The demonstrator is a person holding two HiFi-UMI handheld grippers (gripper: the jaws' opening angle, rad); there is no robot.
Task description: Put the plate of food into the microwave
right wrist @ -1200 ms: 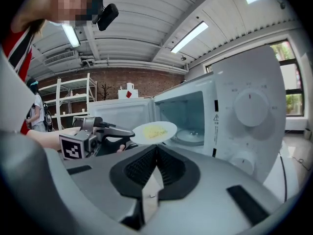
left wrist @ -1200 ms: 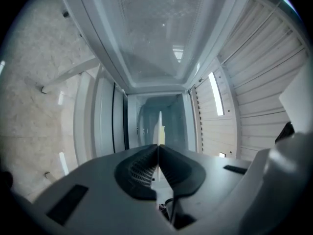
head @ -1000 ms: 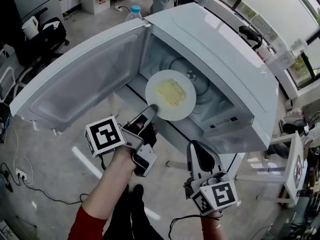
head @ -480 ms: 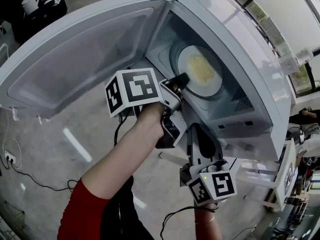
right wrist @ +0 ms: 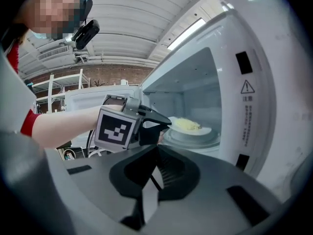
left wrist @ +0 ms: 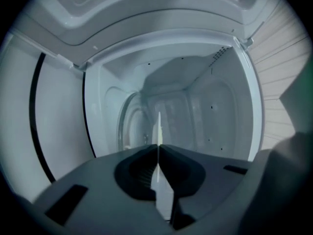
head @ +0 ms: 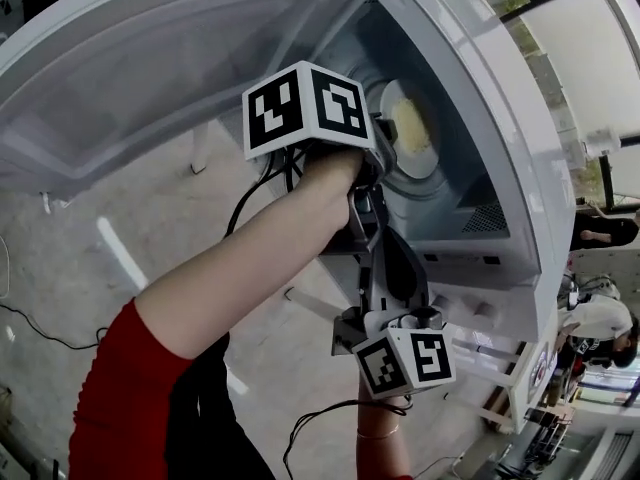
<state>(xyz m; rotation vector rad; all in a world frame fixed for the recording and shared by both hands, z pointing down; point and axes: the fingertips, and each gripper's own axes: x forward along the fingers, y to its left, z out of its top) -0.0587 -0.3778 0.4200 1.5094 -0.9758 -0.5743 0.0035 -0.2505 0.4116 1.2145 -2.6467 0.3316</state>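
**Plate held inside the microwave by the left jaws**

The left gripper (left wrist: pixel 159 146) had its jaws pinched on the rim of the white plate (right wrist: pixel 196 130). In the left gripper view the plate ran edge-on, a thin pale line leading straight ahead from between the jaw tips. A heap of yellow food (right wrist: pixel 186 125) lay on the plate just beyond those tips. Directly under the plate sat the glass turntable (right wrist: pixel 195 139); whether the plate touched it could not be told. The white inner walls of the microwave (left wrist: pixel 220 116) closed in above, ahead and to both sides of the jaws, so the tips and the plate were within the cavity. Behind the jaws, the gripper's marker cube (head: pixel 310 108) was at the opening, and the person's forearm with its red sleeve (head: pixel 125 398) trailed back from it. The microwave door (head: pixel 150 78) stood swung wide open off to the left of these jaws.

The right gripper (right wrist: pixel 157 150) had its jaws pressed together with nothing between them. It was outside the microwave, in front of the opening, pointing toward the left gripper and the plate ahead. A warning label (right wrist: pixel 247 87) on the microwave's front frame lay up and to the right of its jaws.
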